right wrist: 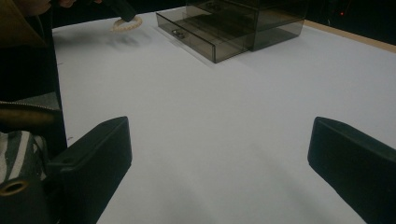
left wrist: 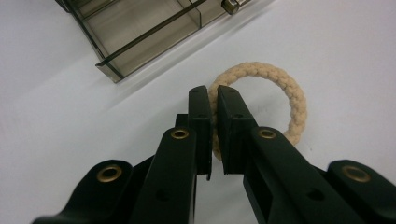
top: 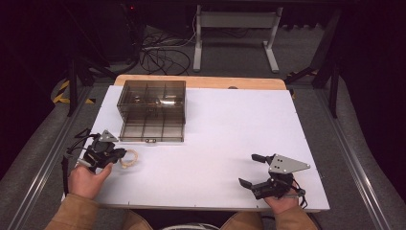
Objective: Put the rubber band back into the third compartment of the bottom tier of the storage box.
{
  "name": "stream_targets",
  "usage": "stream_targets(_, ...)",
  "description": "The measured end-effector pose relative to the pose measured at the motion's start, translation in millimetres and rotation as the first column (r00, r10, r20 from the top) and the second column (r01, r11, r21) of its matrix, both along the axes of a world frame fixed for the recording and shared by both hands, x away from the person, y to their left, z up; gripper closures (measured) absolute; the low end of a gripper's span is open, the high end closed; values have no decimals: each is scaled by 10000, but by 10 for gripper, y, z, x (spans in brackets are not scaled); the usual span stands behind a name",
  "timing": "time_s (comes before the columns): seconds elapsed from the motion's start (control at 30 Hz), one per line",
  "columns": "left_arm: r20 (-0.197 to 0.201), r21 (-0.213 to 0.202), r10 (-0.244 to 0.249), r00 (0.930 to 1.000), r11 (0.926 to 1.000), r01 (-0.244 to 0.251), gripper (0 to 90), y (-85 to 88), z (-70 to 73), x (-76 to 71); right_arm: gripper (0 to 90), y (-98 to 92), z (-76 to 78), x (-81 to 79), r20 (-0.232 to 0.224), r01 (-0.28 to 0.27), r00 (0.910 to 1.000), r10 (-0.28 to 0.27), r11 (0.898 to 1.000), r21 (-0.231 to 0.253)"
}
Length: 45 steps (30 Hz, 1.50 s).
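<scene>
Braided cream cotton rope ring (left wrist: 280, 88) lies on the white desk (top: 215, 134) near the smoky clear plastic drawer box (top: 152, 110). My left tongs (left wrist: 213, 100) pinch its near strand; it looks light, soft, grippy. My right tongs (right wrist: 219, 158) rest spread.

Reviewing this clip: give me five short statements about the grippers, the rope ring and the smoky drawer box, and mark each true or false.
1. The left gripper is shut on the rope ring. True: its jaws pinch the ring's near side.
2. The right gripper is shut. False: its jaws stand wide apart over bare table.
3. The drawer of the smoky drawer box is pulled out. True.
4. The rope ring lies inside the drawer. False: it is on the table beside the box, in front of the open drawer.
5. The right gripper holds a second ring. False: nothing is between its jaws.
</scene>
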<state>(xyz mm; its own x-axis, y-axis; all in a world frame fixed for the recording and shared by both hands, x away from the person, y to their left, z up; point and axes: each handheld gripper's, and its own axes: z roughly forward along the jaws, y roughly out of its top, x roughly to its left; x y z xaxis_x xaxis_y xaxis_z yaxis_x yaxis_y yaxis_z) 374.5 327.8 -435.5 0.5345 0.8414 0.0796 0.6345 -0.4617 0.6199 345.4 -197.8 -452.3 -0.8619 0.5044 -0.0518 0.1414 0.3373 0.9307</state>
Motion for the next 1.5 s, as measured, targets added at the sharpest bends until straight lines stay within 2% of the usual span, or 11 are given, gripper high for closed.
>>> stream_targets(0.23, 270, -250, -22, 9996, 9997, 29, 850, 22, 32, -22, 67, 2, -3, 4, -9, 18, 10000, -18, 10000, -36)
stream_targets(0.3, 328, -463, 14, 9995, 9989, 1, 851, 36, 47, -31, 67, 3, -5, 5, -20, 26, 10000, -26, 10000, -42)
stream_targets(0.57, 637, -823, 56, 9980, 9966, -3, 851, 58, 95, -62, 67, 2, -7, 4, -25, 33, 10000, -33, 10000, -34)
stream_targets(0.8, 753, -999, 121, 9971, 9950, -45, 851, 66, 119, -82, 67, 3, -8, 4, -26, 40, 10000, -40, 10000, -31)
stream_targets(0.9, 882, -938, 100, 9961, 9956, -17, 851, 69, 133, -86, 67, 3, -7, 3, -21, 47, 10000, -47, 10000, -39)
stream_targets(1.5, 1431, -1484, 4, 9897, 9887, 211, 850, 39, 269, -79, 67, 0, -10, -4, -18, 58, 10000, -58, 10000, -47)
